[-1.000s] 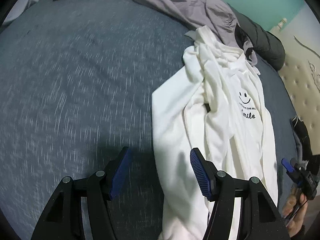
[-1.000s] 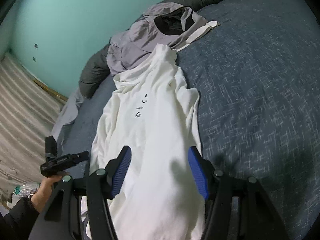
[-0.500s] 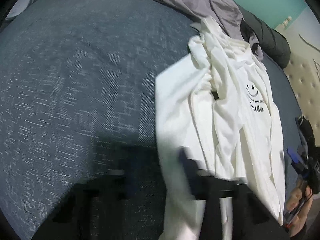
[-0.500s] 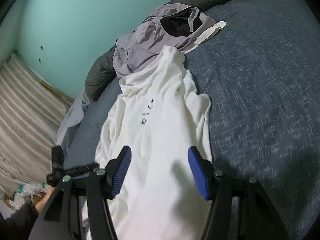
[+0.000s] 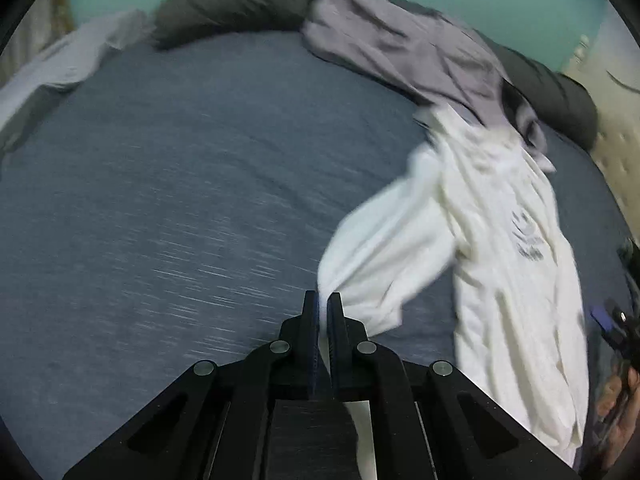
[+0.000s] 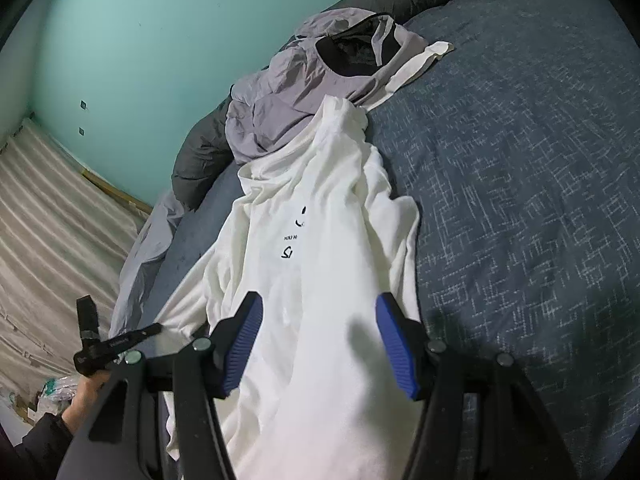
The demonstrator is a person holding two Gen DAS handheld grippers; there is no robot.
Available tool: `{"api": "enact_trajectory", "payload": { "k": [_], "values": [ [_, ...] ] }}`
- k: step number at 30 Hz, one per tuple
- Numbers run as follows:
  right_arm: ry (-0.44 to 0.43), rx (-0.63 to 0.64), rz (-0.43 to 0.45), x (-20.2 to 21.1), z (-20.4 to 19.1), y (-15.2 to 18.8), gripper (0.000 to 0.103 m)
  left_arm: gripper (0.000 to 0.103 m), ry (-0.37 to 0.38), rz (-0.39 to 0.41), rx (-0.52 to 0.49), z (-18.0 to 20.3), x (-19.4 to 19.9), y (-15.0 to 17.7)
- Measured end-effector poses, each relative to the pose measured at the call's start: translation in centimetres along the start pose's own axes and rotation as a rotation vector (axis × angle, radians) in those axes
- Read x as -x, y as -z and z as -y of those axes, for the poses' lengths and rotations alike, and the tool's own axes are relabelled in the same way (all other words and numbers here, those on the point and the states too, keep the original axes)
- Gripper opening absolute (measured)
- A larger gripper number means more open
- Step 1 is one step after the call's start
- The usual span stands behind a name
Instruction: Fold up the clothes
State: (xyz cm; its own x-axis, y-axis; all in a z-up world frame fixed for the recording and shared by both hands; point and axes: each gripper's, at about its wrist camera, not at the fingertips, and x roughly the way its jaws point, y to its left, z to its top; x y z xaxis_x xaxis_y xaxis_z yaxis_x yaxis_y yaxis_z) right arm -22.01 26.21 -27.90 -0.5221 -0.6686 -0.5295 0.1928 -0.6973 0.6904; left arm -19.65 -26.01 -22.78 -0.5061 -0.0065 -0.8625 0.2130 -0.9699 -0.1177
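Note:
A white sweatshirt (image 5: 504, 240) with a black smile print lies lengthwise on the blue bed cover (image 5: 180, 180). My left gripper (image 5: 323, 300) is shut on the left edge of its sleeve (image 5: 384, 248), which is lifted and stretched away from the body. In the right wrist view the same sweatshirt (image 6: 320, 240) runs from the near edge toward the far pile. My right gripper (image 6: 320, 340) hovers open over its lower part, with cloth below the blue pads (image 6: 394, 344) and nothing clamped. A hand (image 6: 86, 394) holds the left gripper's body at lower left.
A crumpled grey garment (image 6: 288, 100) lies at the sweatshirt's collar end, against a dark rolled duvet (image 5: 232, 4). A teal wall (image 6: 160, 40) stands behind. A padded beige headboard (image 5: 616, 152) borders the bed. Open blue cover (image 6: 520, 200) spreads beside the sweatshirt.
My left gripper has gone from open to shut on the sweatshirt's sleeve edge and pulled it out to the left. My right gripper stays open and has barely shifted.

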Motion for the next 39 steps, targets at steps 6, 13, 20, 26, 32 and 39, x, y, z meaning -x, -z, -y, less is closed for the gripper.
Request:
{"api": "enact_trajectory", "payload": {
  "k": [6,13,20,26,32,39],
  "values": [
    [0.006,-0.007,-0.008,-0.2,0.2,-0.1,0.060,0.008,-0.111,-0.015,0.114,-5.6,0.4,-1.5],
    [0.018,-0.005,-0.024,-0.7,0.3,-0.1,0.060,0.018,-0.097,0.057,0.219,-6.0,1.9,0.1],
    [0.023,0.040,-0.049,-1.0,-0.9,0.2,0.060,0.019,0.010,0.067,0.094,1.2,1.8,4.0],
    [0.131,0.196,-0.059,-1.4,-3.4,0.7,0.060,0.020,0.094,0.066,0.063,5.6,0.4,8.2],
    [0.141,0.228,-0.116,-2.1,-4.8,2.2,0.061,0.028,0.142,0.056,-0.009,8.6,-0.7,10.1],
    [0.224,0.268,-0.191,-4.0,-7.0,3.4,0.061,0.029,0.126,0.061,-0.080,9.8,-1.1,10.2]
  ]
}}
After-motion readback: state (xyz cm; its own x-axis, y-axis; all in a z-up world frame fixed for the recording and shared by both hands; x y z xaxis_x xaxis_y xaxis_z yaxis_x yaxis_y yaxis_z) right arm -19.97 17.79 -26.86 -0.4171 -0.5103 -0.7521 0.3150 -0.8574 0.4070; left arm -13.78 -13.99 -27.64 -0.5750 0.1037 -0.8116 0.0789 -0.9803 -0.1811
